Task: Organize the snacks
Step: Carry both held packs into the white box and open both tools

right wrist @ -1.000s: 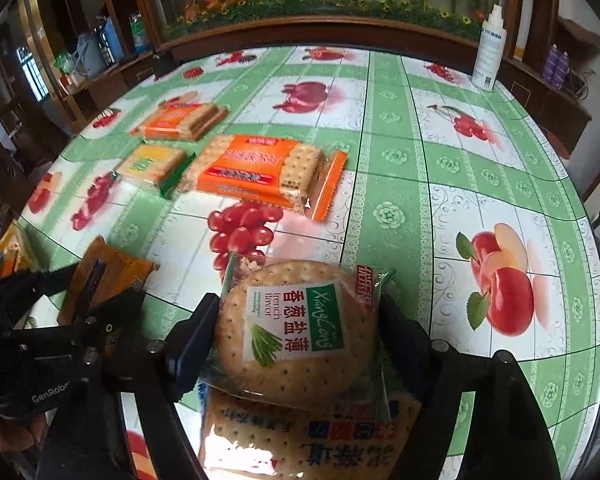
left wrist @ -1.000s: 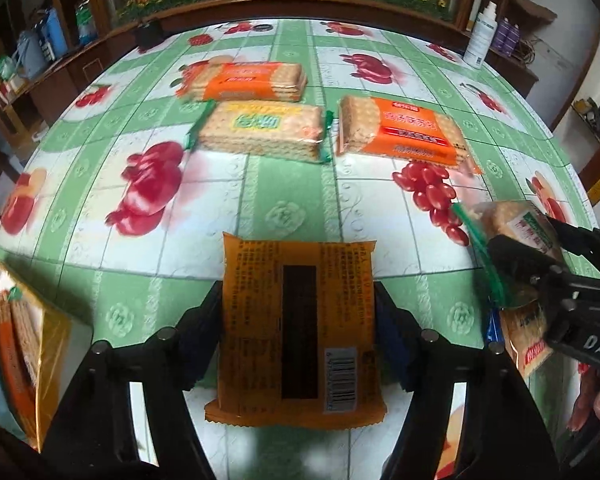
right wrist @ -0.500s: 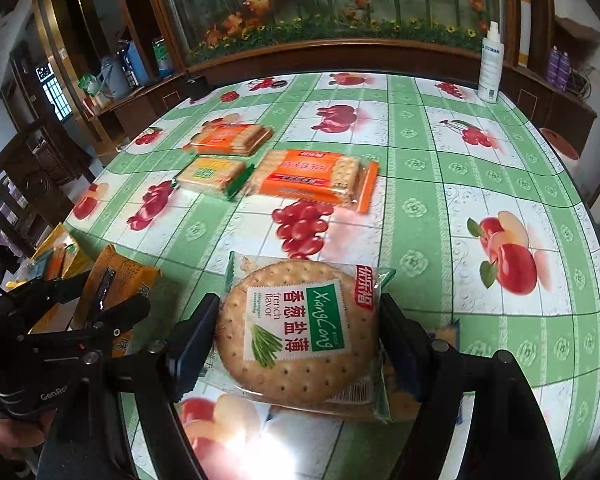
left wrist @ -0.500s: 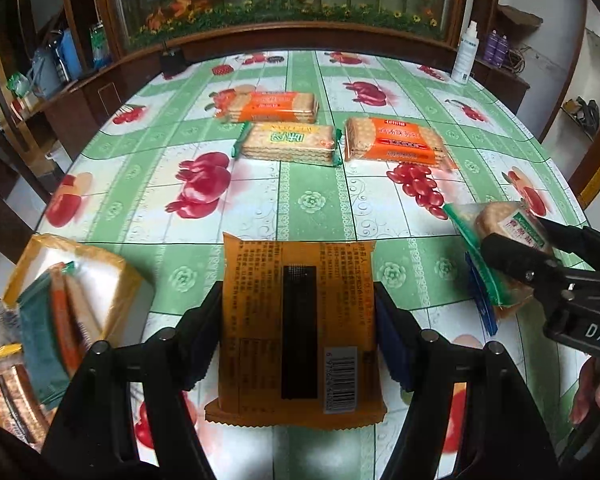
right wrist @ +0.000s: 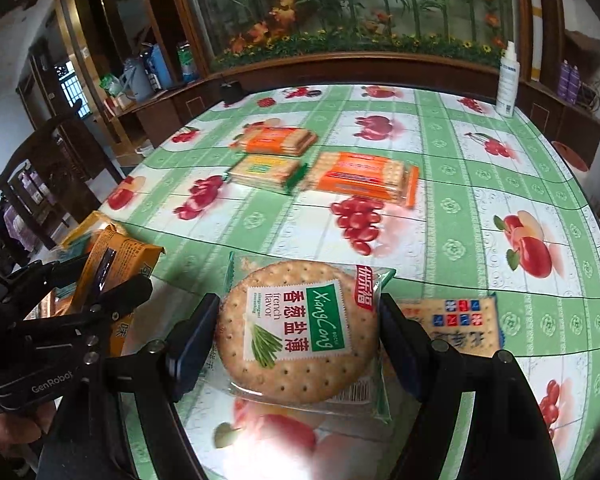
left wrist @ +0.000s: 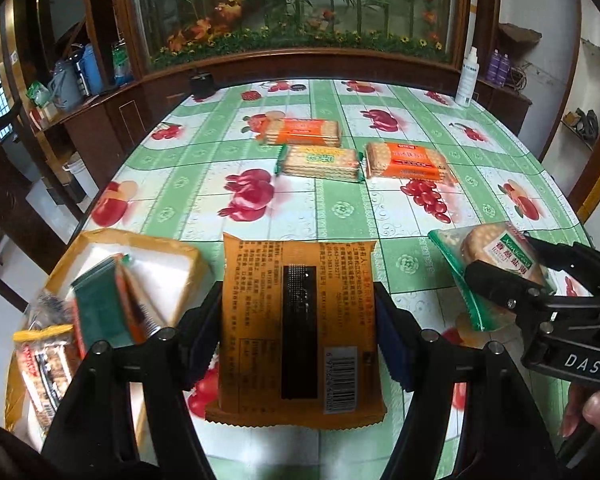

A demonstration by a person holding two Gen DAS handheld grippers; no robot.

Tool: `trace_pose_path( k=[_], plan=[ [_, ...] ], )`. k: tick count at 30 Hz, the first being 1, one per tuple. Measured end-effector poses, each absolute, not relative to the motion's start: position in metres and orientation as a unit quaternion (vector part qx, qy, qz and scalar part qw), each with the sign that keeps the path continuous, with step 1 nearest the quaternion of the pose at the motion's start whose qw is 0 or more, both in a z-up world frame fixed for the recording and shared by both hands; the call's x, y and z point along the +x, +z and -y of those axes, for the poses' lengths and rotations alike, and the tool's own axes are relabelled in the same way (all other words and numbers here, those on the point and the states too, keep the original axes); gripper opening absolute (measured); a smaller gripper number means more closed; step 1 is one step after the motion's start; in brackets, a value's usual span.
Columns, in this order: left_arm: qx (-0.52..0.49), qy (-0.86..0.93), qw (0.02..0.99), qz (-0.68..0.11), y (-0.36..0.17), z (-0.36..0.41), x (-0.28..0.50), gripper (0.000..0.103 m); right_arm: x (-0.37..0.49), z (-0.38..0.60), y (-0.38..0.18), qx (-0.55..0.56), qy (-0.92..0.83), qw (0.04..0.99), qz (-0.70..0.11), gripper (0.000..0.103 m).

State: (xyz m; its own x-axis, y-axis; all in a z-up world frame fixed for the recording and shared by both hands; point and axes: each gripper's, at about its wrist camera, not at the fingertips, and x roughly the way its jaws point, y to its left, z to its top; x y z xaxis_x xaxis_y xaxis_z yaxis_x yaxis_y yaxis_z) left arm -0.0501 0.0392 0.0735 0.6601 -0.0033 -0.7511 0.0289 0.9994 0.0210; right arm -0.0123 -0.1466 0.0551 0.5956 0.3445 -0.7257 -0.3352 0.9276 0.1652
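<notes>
Tablecloth (left wrist: 340, 208) below; orange packet (left wrist: 296, 332) between left claw (left wrist: 296, 340) fingers.

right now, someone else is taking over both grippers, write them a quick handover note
Left gripper: shut on the orange packet, held above the table edge.
Right gripper: shut on the round cracker pack.
Box at the left table edge already holds several packs.
Left: three cracker packs mid-table, orange, green-ended, orange, plus a square cracker pack near the right gripper.
</notes>
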Motion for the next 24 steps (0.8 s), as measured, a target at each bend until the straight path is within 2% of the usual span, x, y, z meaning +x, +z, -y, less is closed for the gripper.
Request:
trace_pose_path(
  k=[12,24],
  plan=[
    [-0.013,0.005,0.915,-0.403,0.086,-0.092,-0.085,0.07,-0.028,0.094,0.065,-0.015,0.232,0.888,-0.397,0.077],
    [-0.043,0.075,0.913,-0.398,0.09,-0.188,-0.134,0.07,-0.03,-0.007,0.073,-0.064,0.314,0.864,-0.388,0.077]
  ],
)
